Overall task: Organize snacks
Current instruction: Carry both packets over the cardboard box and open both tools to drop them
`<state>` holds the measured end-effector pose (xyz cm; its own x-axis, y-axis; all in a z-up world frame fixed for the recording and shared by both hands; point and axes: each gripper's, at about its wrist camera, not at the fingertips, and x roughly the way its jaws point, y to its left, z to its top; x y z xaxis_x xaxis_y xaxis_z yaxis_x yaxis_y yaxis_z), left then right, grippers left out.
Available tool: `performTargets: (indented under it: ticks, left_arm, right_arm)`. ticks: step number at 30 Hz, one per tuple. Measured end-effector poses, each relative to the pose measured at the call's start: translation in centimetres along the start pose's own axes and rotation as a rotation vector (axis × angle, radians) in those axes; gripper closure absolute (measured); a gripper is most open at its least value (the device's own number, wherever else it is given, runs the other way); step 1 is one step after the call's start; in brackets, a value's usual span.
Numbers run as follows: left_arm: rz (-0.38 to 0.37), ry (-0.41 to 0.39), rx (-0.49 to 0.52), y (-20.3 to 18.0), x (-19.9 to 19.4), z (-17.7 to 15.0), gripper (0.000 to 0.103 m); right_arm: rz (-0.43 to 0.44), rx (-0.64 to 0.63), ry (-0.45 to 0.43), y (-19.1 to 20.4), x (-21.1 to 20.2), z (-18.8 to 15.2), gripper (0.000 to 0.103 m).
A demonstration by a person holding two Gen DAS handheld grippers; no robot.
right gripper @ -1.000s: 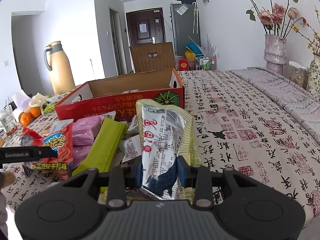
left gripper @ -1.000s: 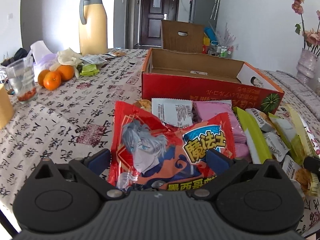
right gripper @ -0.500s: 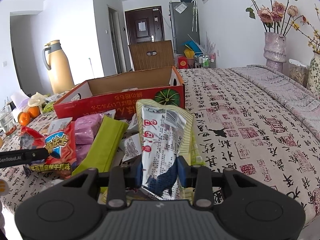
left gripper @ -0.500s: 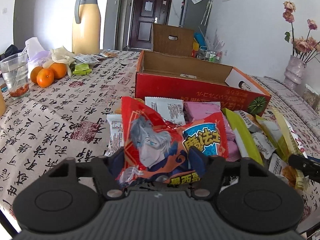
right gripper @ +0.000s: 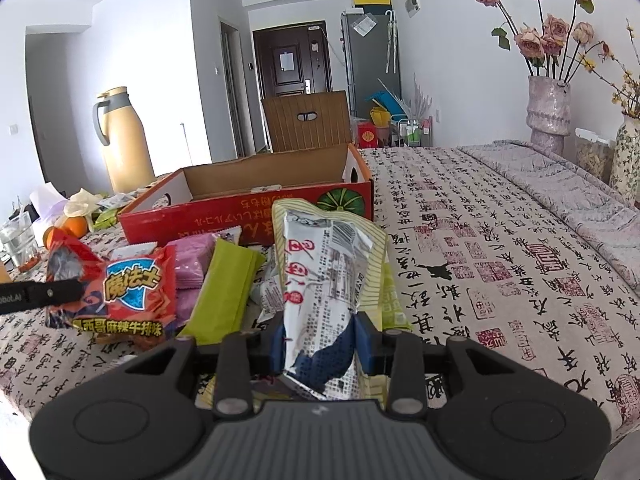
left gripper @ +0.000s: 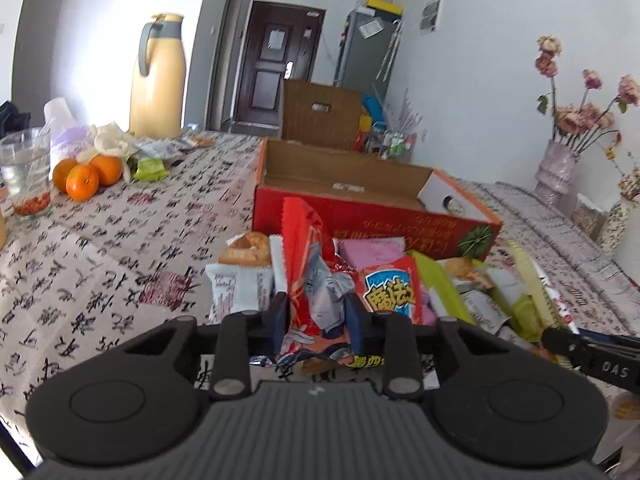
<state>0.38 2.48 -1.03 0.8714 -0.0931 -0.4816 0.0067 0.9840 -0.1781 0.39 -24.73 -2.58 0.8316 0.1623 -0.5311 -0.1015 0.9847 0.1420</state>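
Left gripper (left gripper: 316, 316): jaws closing on the red snack bag (left gripper: 316, 280); the pads already press its lower middle and the film buckles into a ridge between them. Gripped low, probably so the bag stands clear of the pile as it lifts.
Red snack bag: glossy crinkled foil with a cartoon figure and a blue badge, saw-tooth seal on top. It rises above the fingers, its right half spilling past the right finger.
Snack pile (left gripper: 400, 264): just beyond both pairs of fingers; flat pink packs, a long lime-green bar, a white wrapper with a biscuit picture to the left of the left fingers. All thin film, soft and slippery.
Red box (left gripper: 360, 216): open cardboard tray straight beyond the fingers, behind the pile. Printed red outside, raw brown inside, nearly empty; likely where the snacks go.
Right gripper (right gripper: 320, 340): narrowly open, clamped on the white packet (right gripper: 324, 280) near its bottom end, so the packet stands upright ahead of the fingers.
White packet: long pillow pack, smooth printed film with red seals, a barcode and a yellow-striped edge, dented where pinched.
Tablecloth (right gripper: 480, 260): matte fabric printed with black script and red stamps, bare to the right of the right fingers.
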Motion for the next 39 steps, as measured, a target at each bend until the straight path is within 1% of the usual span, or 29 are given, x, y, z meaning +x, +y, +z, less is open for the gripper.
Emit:
performTargets:
  ticks: [2,3,5,10,20,25,30,35,39]
  left_arm:
    - [-0.015,-0.013,0.011,-0.3,-0.4,0.2,0.075]
    - [-0.022,-0.019,0.013,-0.5,-0.6,0.3,0.081]
    - [-0.044,-0.029,0.018,-0.8,-1.0,0.6,0.081]
    - [-0.087,-0.083,0.041,-1.6,-2.2,1.5,0.082]
    - [-0.084,-0.145,0.043,-2.1,-2.3,3.8,0.082]
    - [-0.08,-0.17,0.052,-2.5,-1.4,5.4,0.082]
    - [-0.075,-0.183,0.041,-2.5,0.4,7.7,0.082]
    - [-0.072,-0.195,0.033,-2.4,2.9,10.8,0.082]
    - [-0.062,-0.178,0.026,-2.6,5.9,13.3,0.082]
  right_arm:
    - [0.001,-0.003,-0.004,0.1,-0.2,0.0,0.069]
    - [0.002,-0.004,-0.004,0.2,-0.2,0.0,0.069]
    - [0.004,-0.007,-0.008,0.3,-0.5,0.0,0.069]
    - [0.007,-0.014,-0.024,0.6,-0.9,0.2,0.069]
    - [0.009,-0.042,-0.072,1.2,-0.9,1.8,0.069]
    - [0.006,-0.079,-0.114,1.7,0.2,4.1,0.069]
    - [0.01,-0.109,-0.149,2.1,2.1,7.3,0.069]
    - [0.024,-0.124,-0.147,2.0,5.2,10.9,0.069]
    - [0.033,-0.139,-0.127,2.0,8.5,13.9,0.068]
